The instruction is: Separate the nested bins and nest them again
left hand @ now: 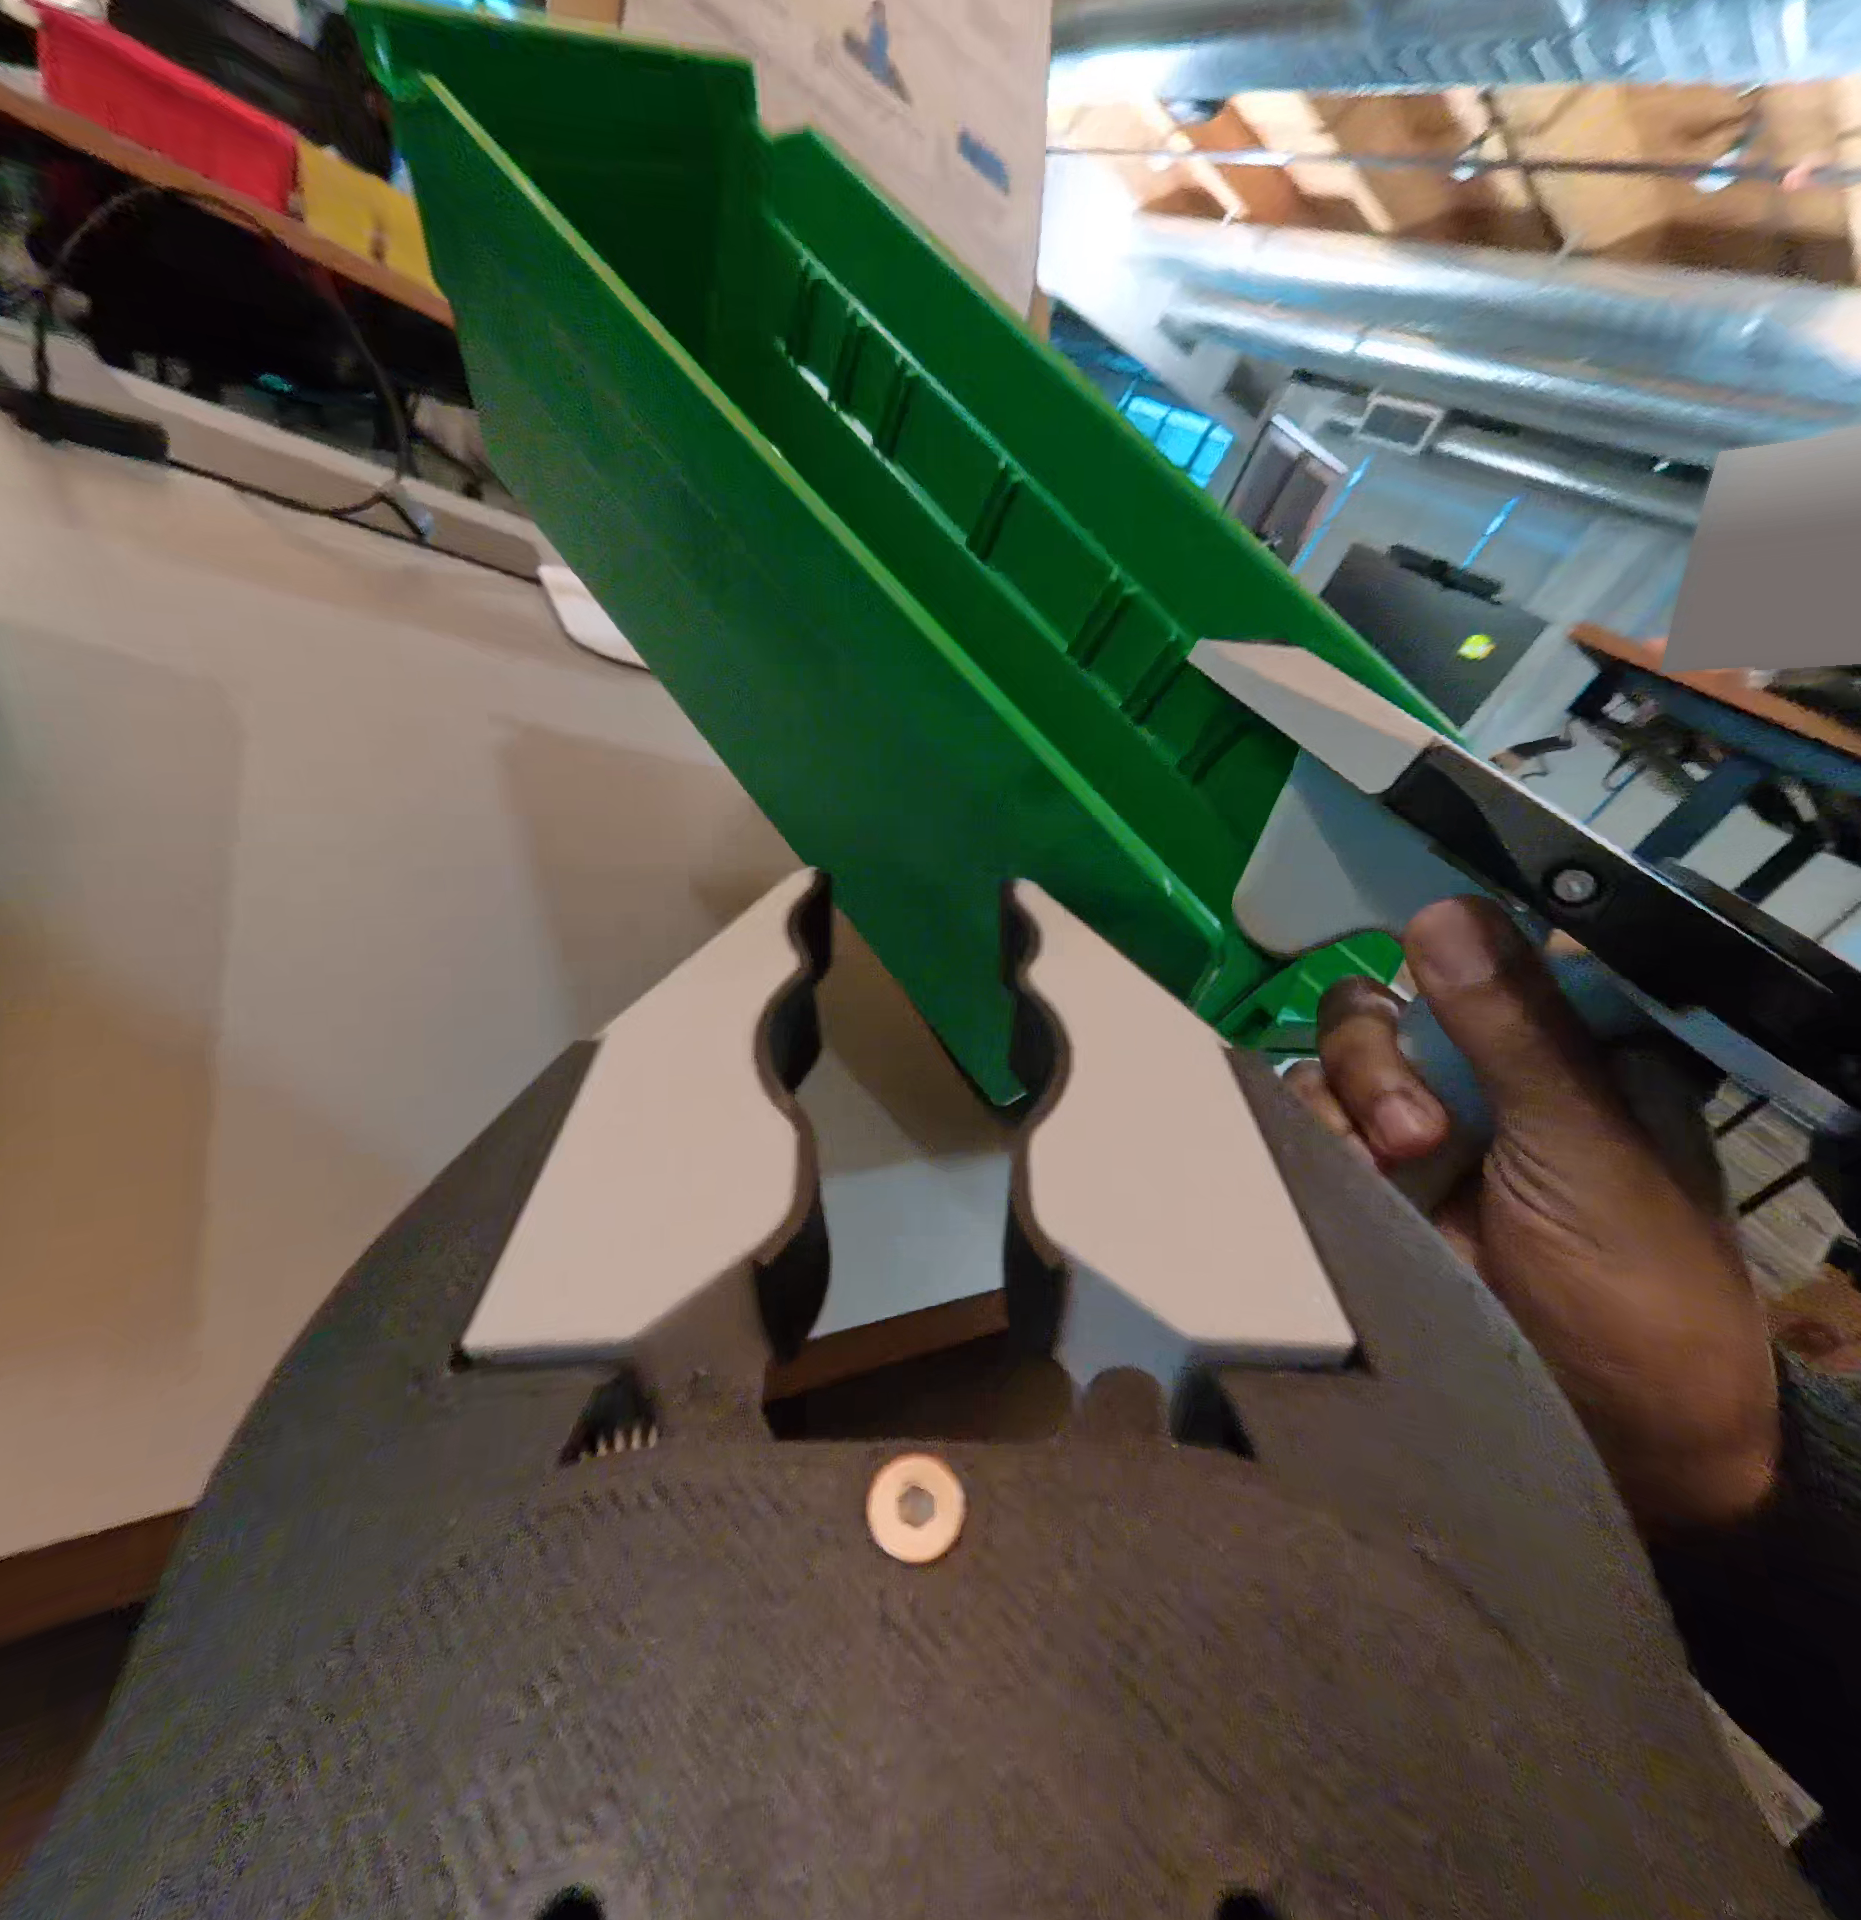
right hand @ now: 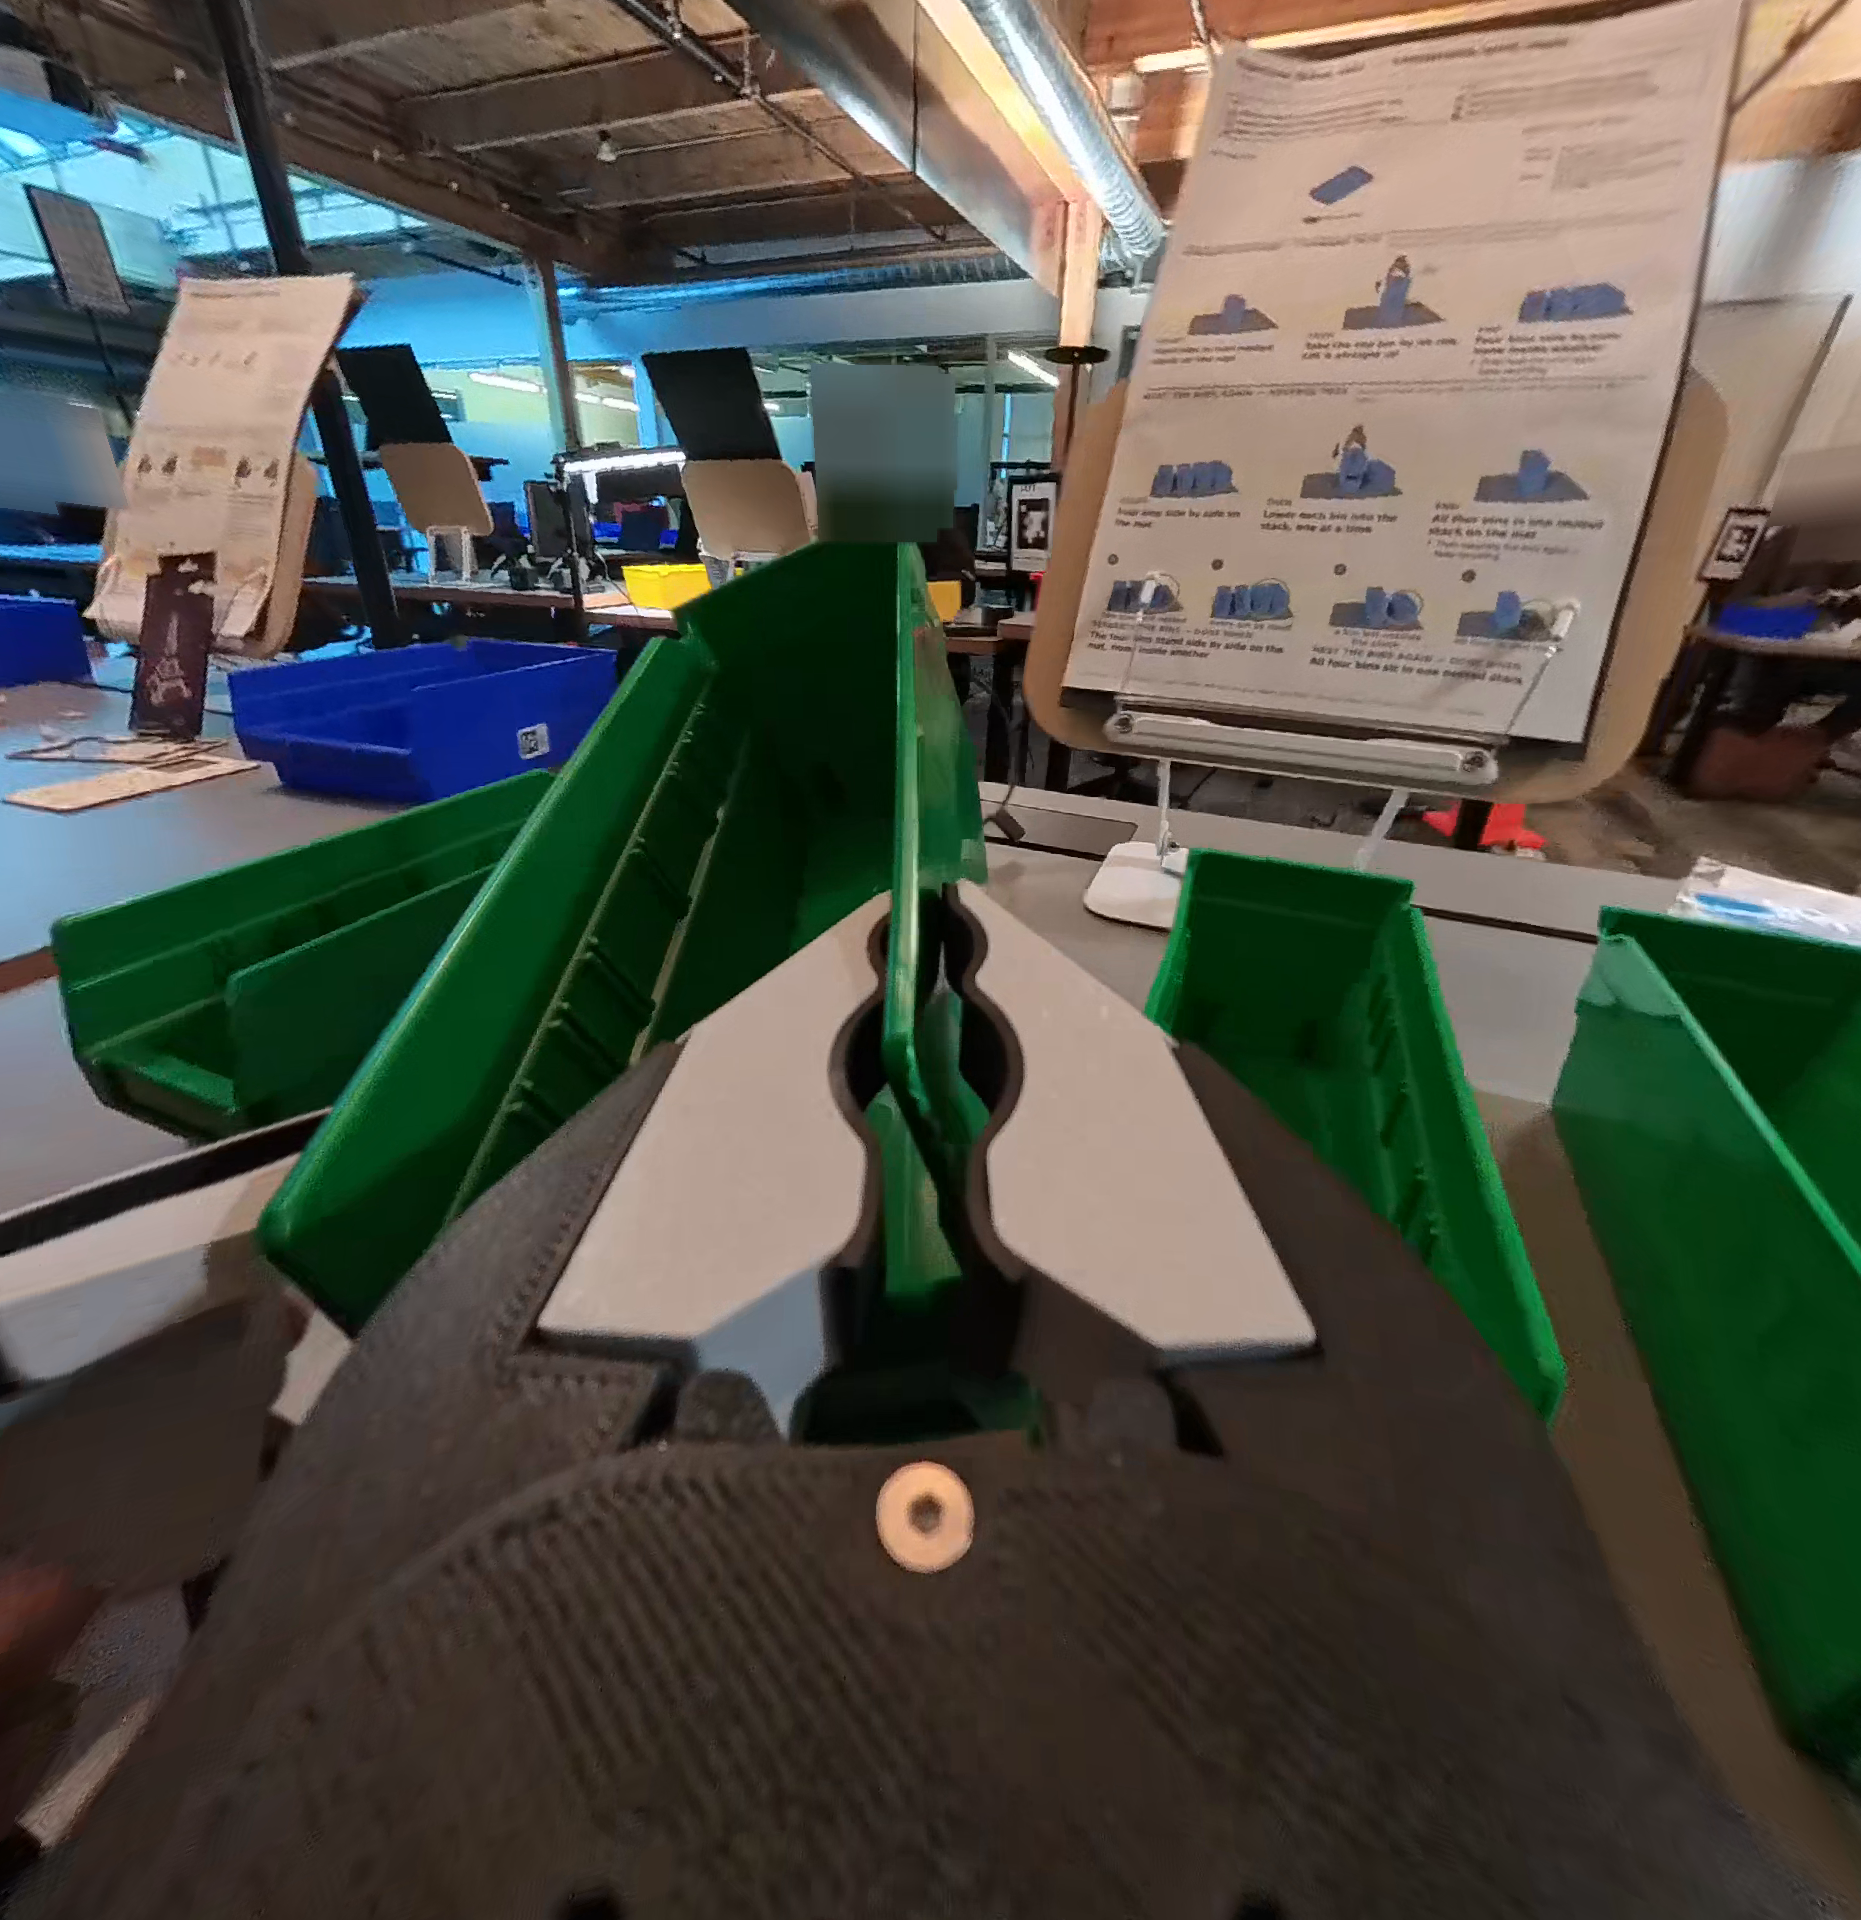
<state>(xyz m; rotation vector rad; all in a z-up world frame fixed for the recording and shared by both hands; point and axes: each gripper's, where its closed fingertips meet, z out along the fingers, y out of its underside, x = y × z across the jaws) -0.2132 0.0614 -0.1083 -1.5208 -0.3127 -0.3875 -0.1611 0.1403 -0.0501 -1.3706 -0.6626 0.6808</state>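
A tilted green bin (right hand: 635, 935) is held above the worktop (right hand: 1269, 862) by its wall in the right claw (right hand: 931, 1049) (the left claw (left hand: 915, 1039) is half open around its corner).

Printed instruction sheet (right hand: 1404, 395); wording not given.

- The grey table (right hand: 1528, 914) carries three green bins and a document stand.
- The middle green bin (right hand: 1321, 1039) sits just in front of the stand's white base (right hand: 1128, 883).
- A second green bin (right hand: 1757, 1195) sits right of it.
- A third green bin (right hand: 240, 997) lies far left, apparently resting on the table.
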